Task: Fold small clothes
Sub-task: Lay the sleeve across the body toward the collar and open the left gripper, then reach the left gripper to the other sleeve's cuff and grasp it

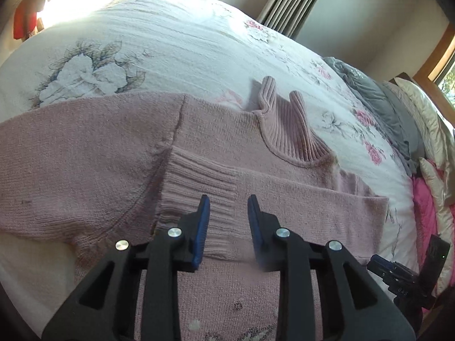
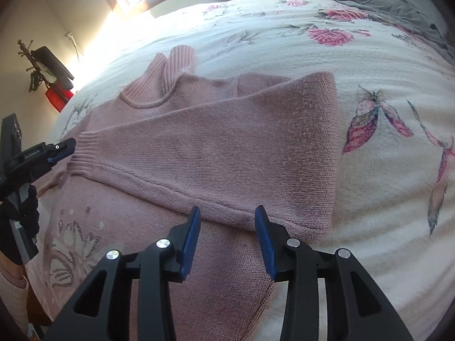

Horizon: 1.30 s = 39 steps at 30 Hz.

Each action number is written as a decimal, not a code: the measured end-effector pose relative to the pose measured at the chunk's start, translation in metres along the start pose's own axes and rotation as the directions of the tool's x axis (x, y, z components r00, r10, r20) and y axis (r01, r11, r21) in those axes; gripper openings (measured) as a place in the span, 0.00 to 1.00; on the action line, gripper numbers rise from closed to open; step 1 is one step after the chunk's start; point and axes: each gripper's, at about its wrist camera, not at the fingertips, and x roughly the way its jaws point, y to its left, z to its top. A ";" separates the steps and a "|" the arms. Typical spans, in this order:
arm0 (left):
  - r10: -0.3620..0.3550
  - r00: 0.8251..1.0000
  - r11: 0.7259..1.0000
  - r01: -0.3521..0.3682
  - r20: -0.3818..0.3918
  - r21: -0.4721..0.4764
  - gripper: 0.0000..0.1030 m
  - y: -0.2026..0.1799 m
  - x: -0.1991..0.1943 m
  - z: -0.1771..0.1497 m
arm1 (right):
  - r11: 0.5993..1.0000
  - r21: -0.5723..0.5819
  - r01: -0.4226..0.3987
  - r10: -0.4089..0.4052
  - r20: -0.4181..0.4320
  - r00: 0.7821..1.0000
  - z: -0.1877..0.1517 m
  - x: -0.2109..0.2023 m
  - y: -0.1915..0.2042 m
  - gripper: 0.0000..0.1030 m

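Pink sweater (image 2: pixel 216 153) is lying flat mid-bedspread (image 2: pixel 384 65), one sleeve (image 2: pixel 227 142) folded across its chest. Left gripper (image 1: pixel 228 221) and right gripper (image 2: pixel 227 238) are hovering over it, jaws apart, gripping nothing.

We cannot see the lower hem of the pink sweater (image 2: pixel 216 153); both views cut it off at the near edge. Its floral pattern (image 2: pixel 71 244) runs partly under the left gripper (image 1: pixel 228 199) in the left wrist view. The folded sleeve (image 2: pixel 227 142) hides the chest beneath it. The right gripper (image 1: pixel 381 264) shows only partly at the left wrist view's right edge. Dark objects (image 2: pixel 42 65) on the far wall are too small to identify.
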 end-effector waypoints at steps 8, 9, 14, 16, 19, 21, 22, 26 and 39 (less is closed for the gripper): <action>-0.002 0.999 1.000 0.001 -0.050 -0.023 0.25 0.014 0.033 -0.008 | 0.996 0.082 -0.024 0.028 -0.048 0.998 -0.008 0.029 -0.016 0.39; -0.011 0.998 1.000 0.010 -0.054 -0.027 0.25 0.016 0.031 -0.008 | 0.997 0.078 -0.019 0.023 -0.053 0.998 -0.008 0.029 -0.015 0.39; -0.050 0.999 0.995 0.049 -0.005 -0.082 0.51 0.038 -0.017 -0.014 | 0.996 0.081 -0.030 0.035 -0.052 0.998 -0.007 0.007 0.002 0.48; -0.015 0.999 0.996 0.018 0.036 -0.084 0.70 0.059 -0.044 -0.022 | 0.995 0.044 -0.085 0.087 -0.034 0.996 -0.012 -0.005 0.020 0.57; 0.027 0.998 0.989 -0.017 0.064 -0.145 0.70 0.110 -0.078 -0.035 | 0.997 -0.038 -0.068 0.066 -0.063 0.996 -0.025 -0.007 0.049 0.60; 0.064 0.995 0.976 -0.046 0.077 -0.213 0.70 0.150 -0.097 -0.045 | 0.994 -0.077 -0.083 0.076 -0.083 0.994 -0.034 -0.003 0.065 0.61; 0.090 0.992 0.966 -0.066 0.084 -0.250 0.70 0.171 -0.106 -0.051 | 0.993 -0.088 -0.085 0.077 -0.091 0.993 -0.037 -0.001 0.071 0.61; 0.087 0.987 0.910 -0.023 0.137 -0.413 0.59 0.253 -0.134 -0.068 | 0.991 -0.124 -0.058 0.043 -0.113 0.993 -0.048 0.013 0.088 0.61; 0.132 0.936 0.715 0.138 0.326 -0.685 0.47 0.389 -0.160 -0.059 | 0.992 -0.123 -0.026 0.009 -0.133 0.991 -0.047 0.037 0.088 0.63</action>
